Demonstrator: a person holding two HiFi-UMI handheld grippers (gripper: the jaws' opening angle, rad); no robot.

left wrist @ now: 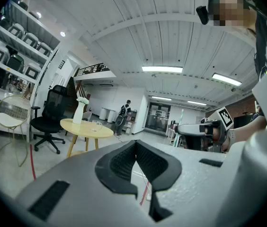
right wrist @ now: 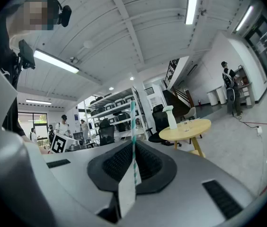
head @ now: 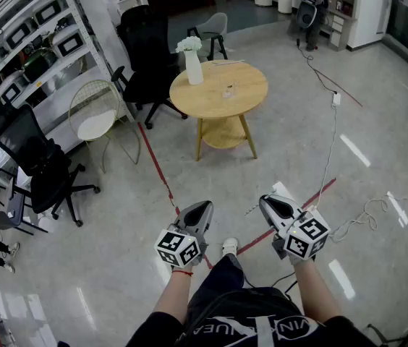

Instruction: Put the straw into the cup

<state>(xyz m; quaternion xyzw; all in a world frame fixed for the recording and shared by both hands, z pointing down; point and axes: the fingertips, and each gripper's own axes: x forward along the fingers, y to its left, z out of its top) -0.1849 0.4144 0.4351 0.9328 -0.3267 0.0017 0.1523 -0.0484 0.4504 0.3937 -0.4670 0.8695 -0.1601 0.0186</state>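
A clear glass cup (head: 228, 91) stands on a round wooden table (head: 244, 78) a few steps ahead, next to a white vase of flowers (head: 192, 63). My right gripper (head: 264, 202) is shut on a green-and-white striped straw (right wrist: 133, 141), which stands upright between the jaws with a paper wrapper on its lower part. From there the table (right wrist: 197, 125) and cup (right wrist: 185, 122) lie far off to the right. My left gripper (head: 202, 205) is shut and holds nothing. In the left gripper view its pads (left wrist: 124, 162) meet, and the cup (left wrist: 97, 124) shows far off on the left.
Black office chairs (head: 150, 60) (head: 41, 168) and a wire chair with a white cushion (head: 94, 118) stand left of the table, before tall shelves (head: 23, 35). A red tape line (head: 157, 168) and a white cable (head: 330, 147) cross the floor. A person (head: 309, 6) stands far back.
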